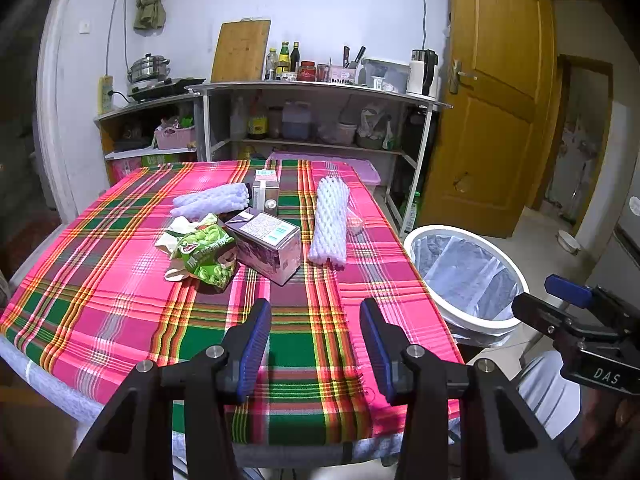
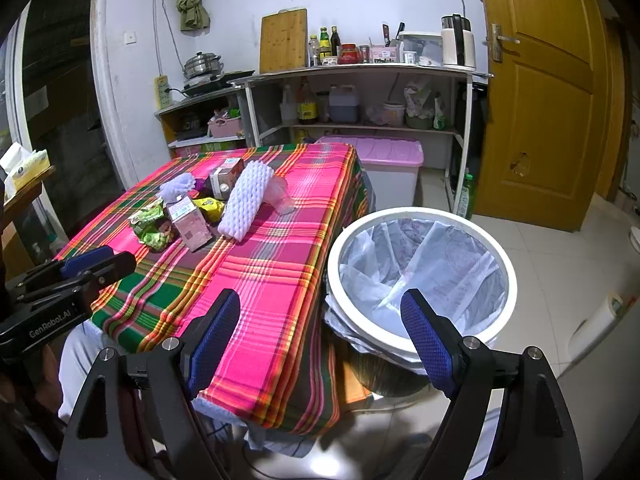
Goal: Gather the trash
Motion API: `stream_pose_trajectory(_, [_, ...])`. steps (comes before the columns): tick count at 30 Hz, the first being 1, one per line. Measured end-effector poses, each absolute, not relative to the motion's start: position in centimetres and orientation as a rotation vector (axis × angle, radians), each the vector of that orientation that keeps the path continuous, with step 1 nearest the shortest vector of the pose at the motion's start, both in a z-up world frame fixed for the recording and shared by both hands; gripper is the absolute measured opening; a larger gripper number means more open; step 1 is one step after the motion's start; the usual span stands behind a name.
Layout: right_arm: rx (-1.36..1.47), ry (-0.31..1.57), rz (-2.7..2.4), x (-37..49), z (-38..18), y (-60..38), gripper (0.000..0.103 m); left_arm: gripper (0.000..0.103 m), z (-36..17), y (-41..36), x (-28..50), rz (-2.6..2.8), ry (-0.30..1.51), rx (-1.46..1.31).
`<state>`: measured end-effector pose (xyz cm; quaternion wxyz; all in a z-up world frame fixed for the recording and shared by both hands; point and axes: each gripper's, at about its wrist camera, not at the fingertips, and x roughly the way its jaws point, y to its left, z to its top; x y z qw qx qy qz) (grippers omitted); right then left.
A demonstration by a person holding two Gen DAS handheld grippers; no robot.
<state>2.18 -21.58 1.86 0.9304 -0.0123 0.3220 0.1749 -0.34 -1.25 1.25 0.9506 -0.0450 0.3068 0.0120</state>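
Trash lies on the plaid-covered table (image 1: 120, 280): a green snack bag (image 1: 206, 254), a purple carton (image 1: 266, 246) on its side, an upright carton (image 1: 266, 192), a long white foam net (image 1: 330, 220), a second foam net (image 1: 210, 200) and a clear plastic cup (image 2: 280, 196). A white bin (image 2: 420, 276) with a clear liner stands on the floor right of the table. My left gripper (image 1: 316, 344) is open and empty over the table's near edge. My right gripper (image 2: 320, 340) is open and empty, between the table edge and the bin.
Metal shelves (image 1: 316, 92) with bottles, jars and a kettle stand against the back wall. A pink-lidded storage box (image 2: 384, 156) sits behind the table. A wooden door (image 1: 492, 100) is at the right. A tissue pack (image 2: 26, 164) rests on a stand at the left.
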Motion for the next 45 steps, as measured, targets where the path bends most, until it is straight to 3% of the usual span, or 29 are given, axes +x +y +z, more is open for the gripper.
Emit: stream_pose_trajectory(45, [-0.028,0.660,0.359,2.20,1.67,-21.57,0.083,0.046,1.15,-1.10,-0.46,0.023,0.619,-0.092])
